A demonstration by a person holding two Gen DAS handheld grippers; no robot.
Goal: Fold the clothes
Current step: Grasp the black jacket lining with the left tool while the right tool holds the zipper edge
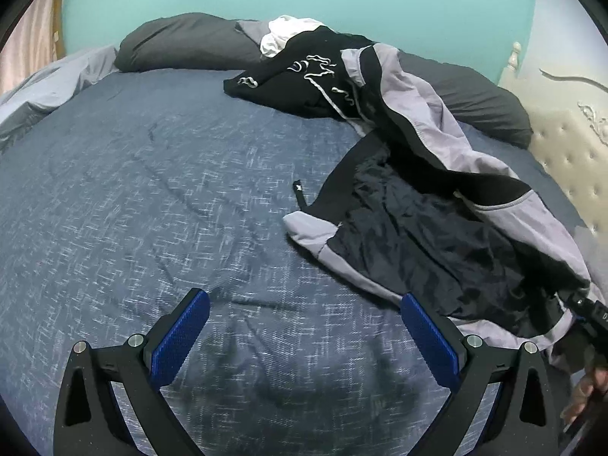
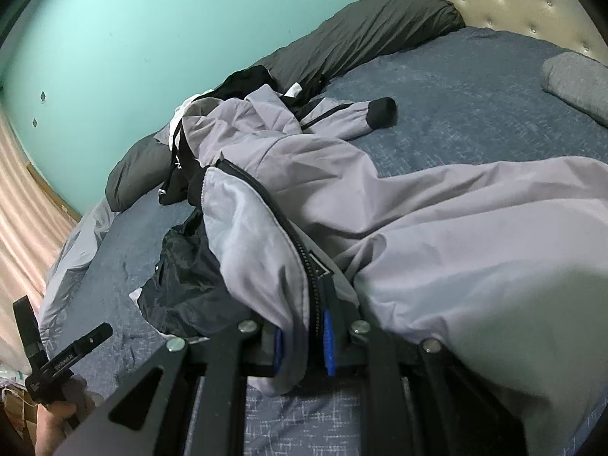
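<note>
A grey and black zip jacket (image 1: 425, 205) lies spread and crumpled on the blue bed cover (image 1: 152, 197), its dark lining up. My left gripper (image 1: 304, 326) is open and empty, low over the bare cover to the jacket's left. My right gripper (image 2: 304, 338) is shut on the jacket's (image 2: 418, 220) zip edge near the hem, and it shows at the right edge of the left wrist view (image 1: 585, 311). A black garment with white print (image 1: 304, 79) and a white garment (image 1: 285, 34) lie piled behind the jacket.
Dark grey pillows (image 1: 182, 41) line the far side against a teal wall. A cream tufted headboard (image 1: 562, 152) stands at the right. A grey rolled item (image 2: 577, 79) lies near the headboard. Loose grey sheet (image 1: 49, 87) bunches at the left edge.
</note>
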